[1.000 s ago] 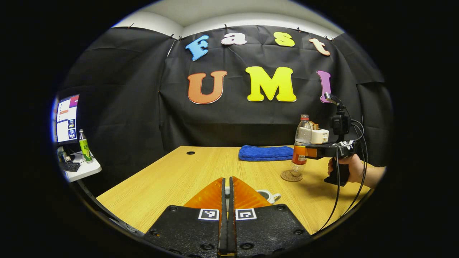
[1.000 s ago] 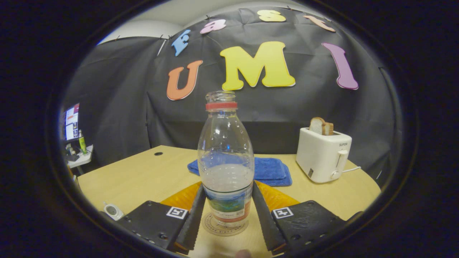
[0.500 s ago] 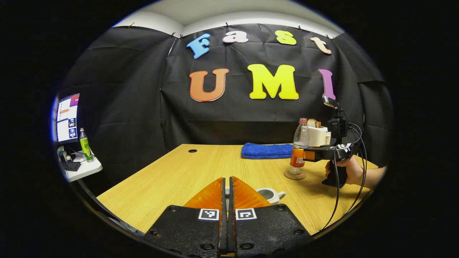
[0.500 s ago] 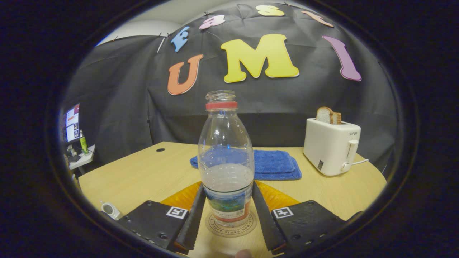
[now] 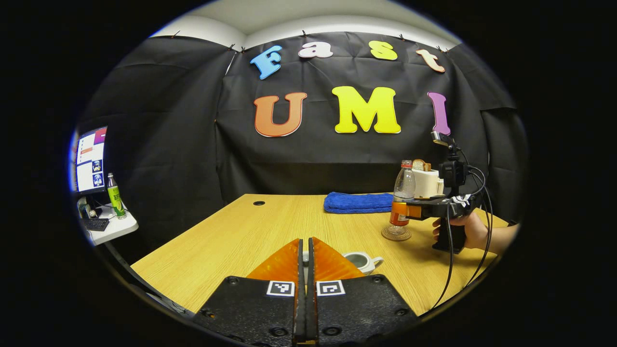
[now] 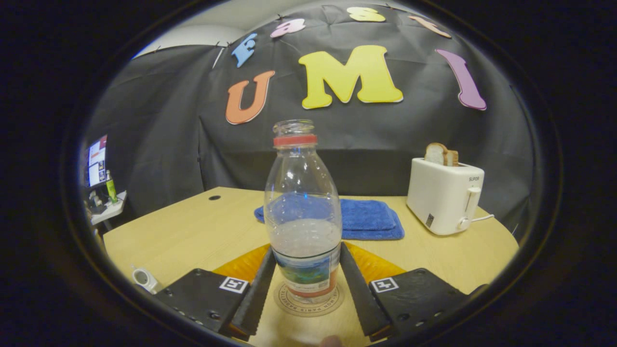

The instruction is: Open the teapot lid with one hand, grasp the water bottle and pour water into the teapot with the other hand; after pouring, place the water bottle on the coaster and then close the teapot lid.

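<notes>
Right tool: fingers set apart, one on each side of the water bottle at its label, very close to it or touching; firm contact cannot be told. Bottle upright, uncapped, partly filled, base on the round coaster, whose printed rim shows in front of the bottle. In the left gripper view the right tool sits at mid-bottle with a hand on its grip and cables hanging down.

Left tool: fingers together, tips hide what is between them; lid grip cannot be told. Teapot just beyond the tips at 1 o'clock, white, opening uncovered, handle toward the right. In the right gripper view the teapot is at 8 o'clock near the desk edge.

Outward: bare desk between teapot and coaster, open lane. Blue towel folded flat behind the bottle at 1 o'clock, apart from the coaster. White toaster with bread slices at 2 o'clock near the desk's right edge, cord trailing right. Cable hole near the far left corner. Left half of the desk open up to its edge. Beyond that edge a side shelf with a monitor and a green bottle.
</notes>
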The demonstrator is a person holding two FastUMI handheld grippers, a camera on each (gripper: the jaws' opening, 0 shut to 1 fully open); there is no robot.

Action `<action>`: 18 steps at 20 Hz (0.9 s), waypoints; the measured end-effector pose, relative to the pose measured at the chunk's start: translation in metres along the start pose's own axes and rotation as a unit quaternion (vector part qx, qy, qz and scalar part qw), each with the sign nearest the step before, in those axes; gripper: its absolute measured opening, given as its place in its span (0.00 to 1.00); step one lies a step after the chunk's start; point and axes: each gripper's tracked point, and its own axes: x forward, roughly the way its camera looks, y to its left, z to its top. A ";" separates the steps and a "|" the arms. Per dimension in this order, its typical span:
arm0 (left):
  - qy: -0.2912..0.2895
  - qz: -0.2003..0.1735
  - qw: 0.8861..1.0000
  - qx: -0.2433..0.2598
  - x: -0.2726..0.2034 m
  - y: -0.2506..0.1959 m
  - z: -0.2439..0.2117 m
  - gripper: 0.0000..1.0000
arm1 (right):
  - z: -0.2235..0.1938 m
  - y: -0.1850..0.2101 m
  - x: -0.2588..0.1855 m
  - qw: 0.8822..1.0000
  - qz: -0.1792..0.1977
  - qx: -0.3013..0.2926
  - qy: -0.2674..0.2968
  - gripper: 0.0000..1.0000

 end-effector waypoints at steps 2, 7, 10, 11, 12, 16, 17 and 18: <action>0.000 0.000 1.000 0.000 0.000 0.000 -0.001 0.03 | -0.001 0.001 -0.002 1.000 0.001 -0.003 0.002 0.83; -0.002 0.000 1.000 0.001 -0.002 -0.002 0.001 0.03 | -0.003 0.001 -0.005 1.000 -0.001 -0.007 0.003 0.93; -0.005 -0.003 1.000 -0.001 0.000 -0.005 0.002 0.03 | -0.006 0.000 -0.017 1.000 -0.002 -0.015 0.005 0.94; -0.006 -0.007 1.000 -0.004 0.001 -0.008 0.002 0.03 | -0.005 -0.001 -0.024 1.000 -0.003 -0.019 0.002 0.94; -0.008 -0.012 1.000 -0.007 0.002 -0.012 0.003 0.03 | -0.006 -0.001 -0.032 1.000 -0.001 -0.022 0.000 0.94; -0.015 -0.036 0.999 -0.003 0.011 -0.034 0.006 0.03 | -0.015 -0.001 -0.084 0.999 0.006 -0.035 -0.003 0.94; -0.016 -0.044 0.999 -0.003 0.013 -0.041 0.005 0.03 | -0.013 -0.004 -0.098 0.999 0.003 -0.038 -0.011 0.93; -0.016 -0.050 0.999 -0.001 0.016 -0.046 0.004 0.03 | -0.010 -0.008 -0.111 0.999 -0.004 -0.037 -0.020 0.94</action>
